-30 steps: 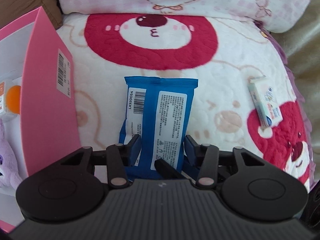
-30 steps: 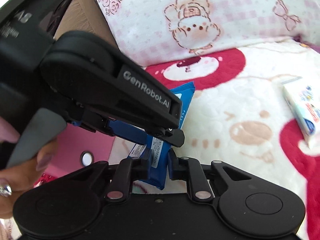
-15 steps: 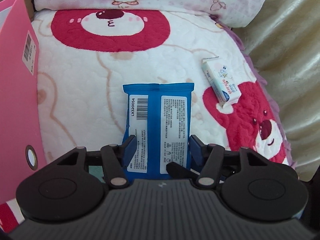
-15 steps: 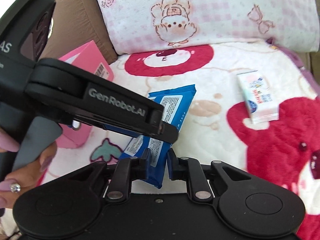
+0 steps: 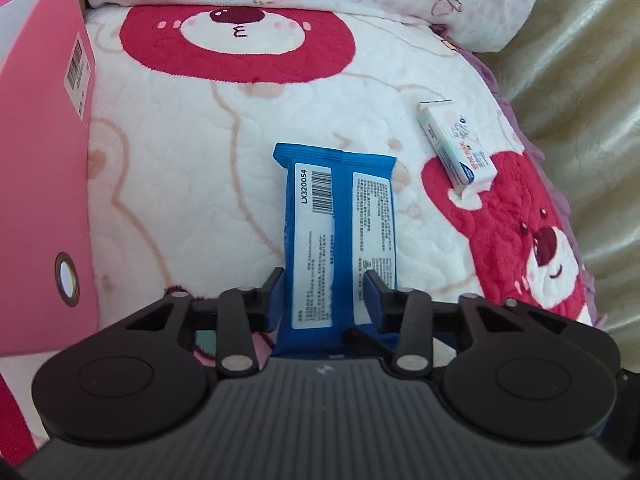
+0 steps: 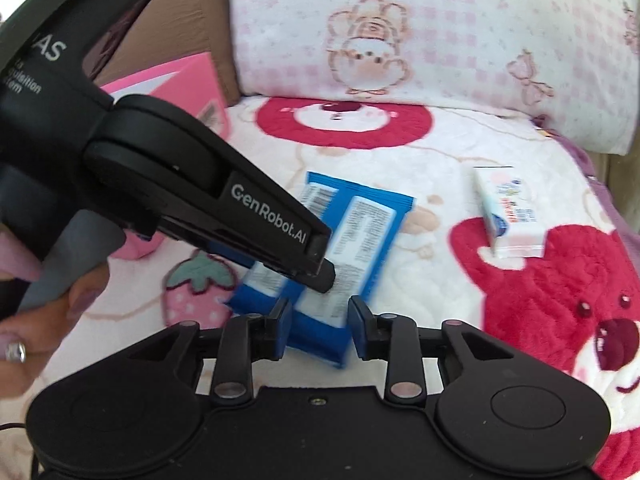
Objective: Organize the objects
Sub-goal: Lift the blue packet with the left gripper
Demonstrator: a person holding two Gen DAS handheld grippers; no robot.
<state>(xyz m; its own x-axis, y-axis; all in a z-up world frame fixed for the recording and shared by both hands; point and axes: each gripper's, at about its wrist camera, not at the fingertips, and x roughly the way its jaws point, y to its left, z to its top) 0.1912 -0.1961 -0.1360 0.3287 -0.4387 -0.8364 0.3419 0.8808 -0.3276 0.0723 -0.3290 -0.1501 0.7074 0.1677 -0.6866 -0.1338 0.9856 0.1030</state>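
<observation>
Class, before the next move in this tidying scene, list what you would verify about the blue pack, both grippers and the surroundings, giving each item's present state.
1. Left gripper clamps the blue pack, jaws just closed in: ok.
2. Right gripper pads stand off the pack, jaws just opened: ok.
3. Pack lifted off the blanket: cannot tell.
4. Pink box open to receive it: cannot tell.
5. Small white box lies apart from the pack: ok.
</observation>
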